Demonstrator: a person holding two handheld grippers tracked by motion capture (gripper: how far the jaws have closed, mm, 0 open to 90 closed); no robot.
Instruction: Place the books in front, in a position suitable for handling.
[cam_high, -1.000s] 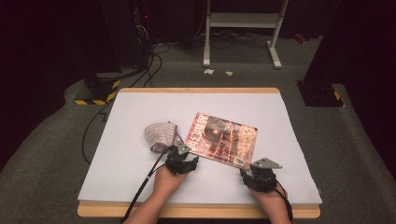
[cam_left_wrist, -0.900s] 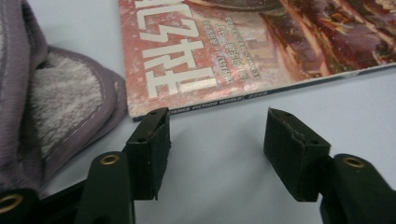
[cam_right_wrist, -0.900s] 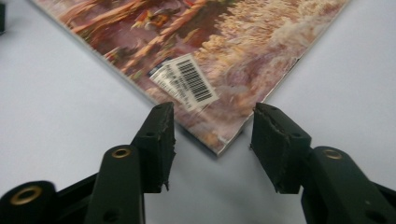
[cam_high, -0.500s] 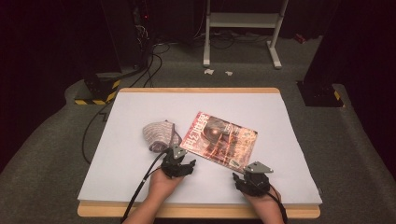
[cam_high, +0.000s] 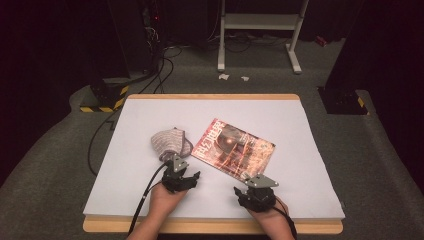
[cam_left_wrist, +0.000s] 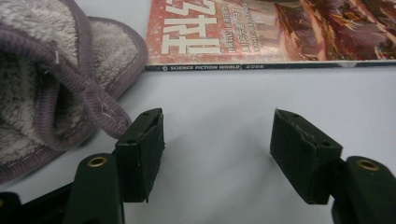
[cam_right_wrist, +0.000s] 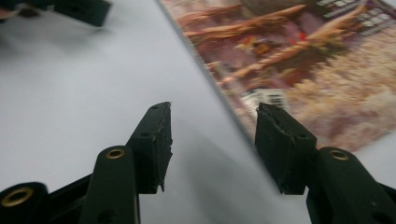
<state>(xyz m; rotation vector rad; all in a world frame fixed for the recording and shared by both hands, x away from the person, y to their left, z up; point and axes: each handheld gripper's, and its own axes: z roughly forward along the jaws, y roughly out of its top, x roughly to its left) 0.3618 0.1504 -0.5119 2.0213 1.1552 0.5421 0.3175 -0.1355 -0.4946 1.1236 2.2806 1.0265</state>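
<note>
A magazine (cam_high: 234, 147) with a reddish cover lies at an angle in the middle of the white table (cam_high: 140, 120). A crumpled grey towel (cam_high: 170, 142) with purple hem sits just left of it. My left gripper (cam_high: 181, 167) stands open below the towel; in the left gripper view its jaws are wide apart over bare table, the towel (cam_left_wrist: 51, 79) by the left jaw and the magazine (cam_left_wrist: 280, 32) beyond. My right gripper (cam_high: 254, 186) is open near the table's front; its jaws straddle the magazine's (cam_right_wrist: 303, 60) near edge.
The table's wooden front edge (cam_high: 210, 226) runs under my hands. Black cables (cam_high: 145, 195) trail from the left gripper off the table. Behind the table stand a white metal frame (cam_high: 260, 30) and dark equipment (cam_high: 107, 92) on grey carpet.
Both grippers have drawn back toward the table's front edge, away from the towel and magazine. The right one has moved left along the front. The towel and magazine lie as before.
</note>
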